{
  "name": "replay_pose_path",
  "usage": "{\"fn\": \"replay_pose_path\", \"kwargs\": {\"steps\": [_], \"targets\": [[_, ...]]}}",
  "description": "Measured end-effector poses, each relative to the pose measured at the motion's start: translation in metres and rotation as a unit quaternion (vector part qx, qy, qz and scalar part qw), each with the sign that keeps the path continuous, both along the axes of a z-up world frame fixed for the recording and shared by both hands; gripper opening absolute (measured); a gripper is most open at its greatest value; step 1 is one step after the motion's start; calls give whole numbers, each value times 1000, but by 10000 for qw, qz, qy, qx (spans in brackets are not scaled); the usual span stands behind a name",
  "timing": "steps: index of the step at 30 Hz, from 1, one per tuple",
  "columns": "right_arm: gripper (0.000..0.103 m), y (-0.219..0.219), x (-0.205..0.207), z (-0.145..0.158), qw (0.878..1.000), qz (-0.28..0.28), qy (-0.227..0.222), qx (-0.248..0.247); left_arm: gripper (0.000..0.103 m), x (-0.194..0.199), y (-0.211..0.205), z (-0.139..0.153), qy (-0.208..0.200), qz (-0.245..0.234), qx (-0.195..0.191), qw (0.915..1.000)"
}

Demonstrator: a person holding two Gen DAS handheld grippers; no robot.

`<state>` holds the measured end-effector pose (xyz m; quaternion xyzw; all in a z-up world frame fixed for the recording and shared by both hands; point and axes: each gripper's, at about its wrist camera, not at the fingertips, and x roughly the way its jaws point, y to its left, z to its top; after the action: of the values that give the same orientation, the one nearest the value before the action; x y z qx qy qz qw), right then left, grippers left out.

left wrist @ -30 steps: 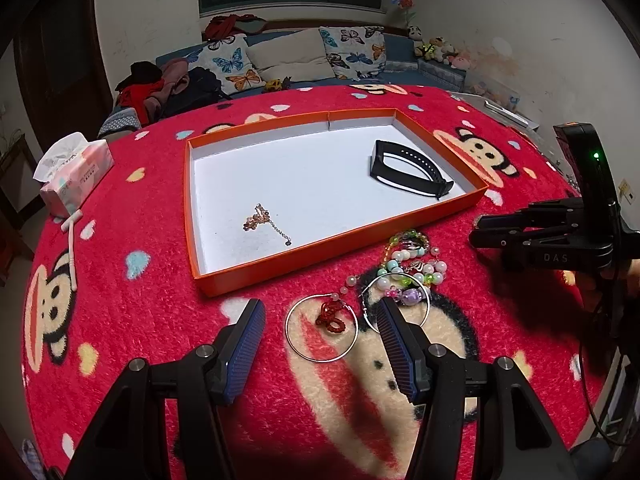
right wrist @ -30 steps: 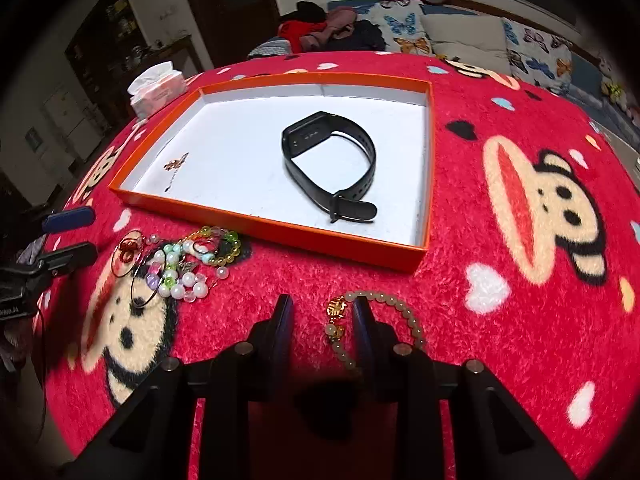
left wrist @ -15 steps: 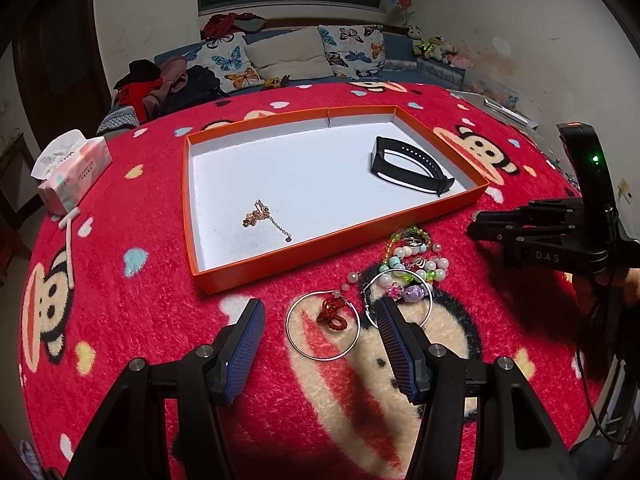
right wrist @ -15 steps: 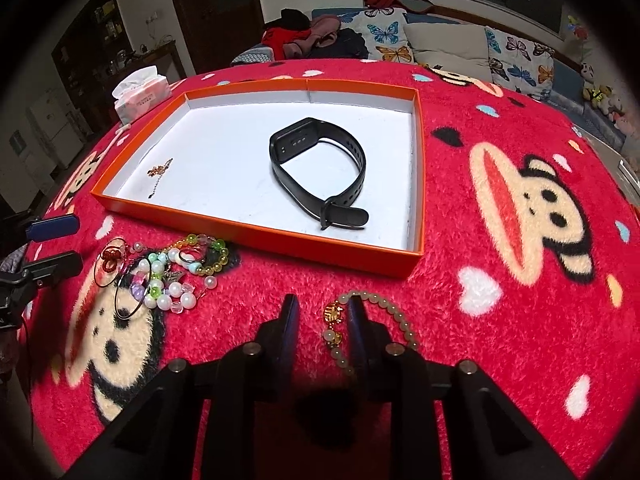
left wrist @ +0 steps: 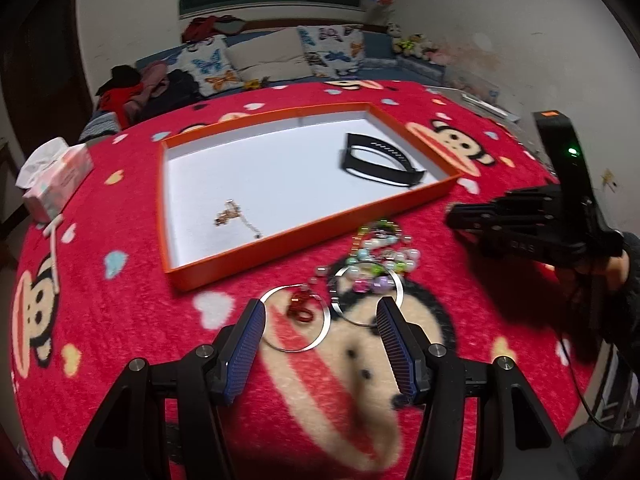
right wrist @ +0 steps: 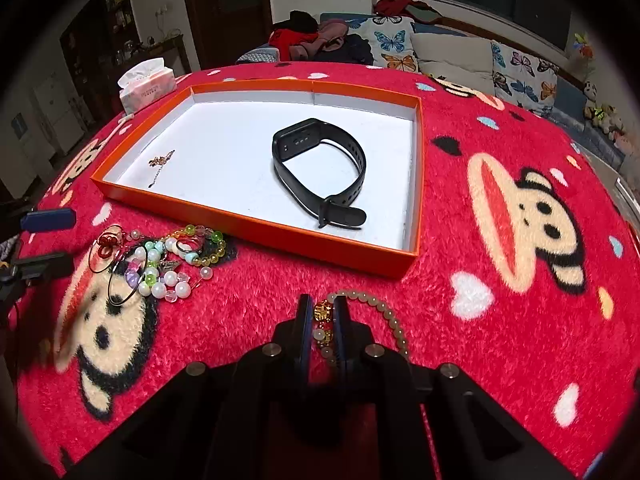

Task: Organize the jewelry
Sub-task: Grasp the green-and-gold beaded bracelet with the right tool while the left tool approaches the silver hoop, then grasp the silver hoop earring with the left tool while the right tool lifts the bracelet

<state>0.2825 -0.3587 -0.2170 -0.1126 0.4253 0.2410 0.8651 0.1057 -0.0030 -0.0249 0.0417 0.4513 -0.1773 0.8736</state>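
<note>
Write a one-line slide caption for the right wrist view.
Right hand-held gripper shut on the beaded bracelet lying on the red blanket, near the orange tray.

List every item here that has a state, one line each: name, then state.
right gripper: shut on the beaded bracelet, jaws just closed
beaded bracelet: on the blanket, pinched at its gold charm
left gripper: open, holding nothing, above the hoop earrings
hoop earrings: loose on the blanket, outside the tray
bead pile: tangled, outside the tray
orange tray: open-topped
black wristband: in the tray, strap fastened
small chain: in the tray
</note>
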Motion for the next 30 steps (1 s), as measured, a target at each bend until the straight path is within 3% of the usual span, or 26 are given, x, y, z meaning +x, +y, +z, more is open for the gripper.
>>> {"fn": "replay_pose_path", "kwargs": {"steps": [9,17,30], "targets": [[12,-8,-7,3,9999,70,49,89,67,8,-25,-5,169,-577,-157,9981],[12,-13,-6,1,9997,77,128,192,67,32,-32,-19,445,-710,-309,9960],[12,-15,-4,-1,9995,138,148,262,67,48,-39,-33,573,-938,-54,9939]]}}
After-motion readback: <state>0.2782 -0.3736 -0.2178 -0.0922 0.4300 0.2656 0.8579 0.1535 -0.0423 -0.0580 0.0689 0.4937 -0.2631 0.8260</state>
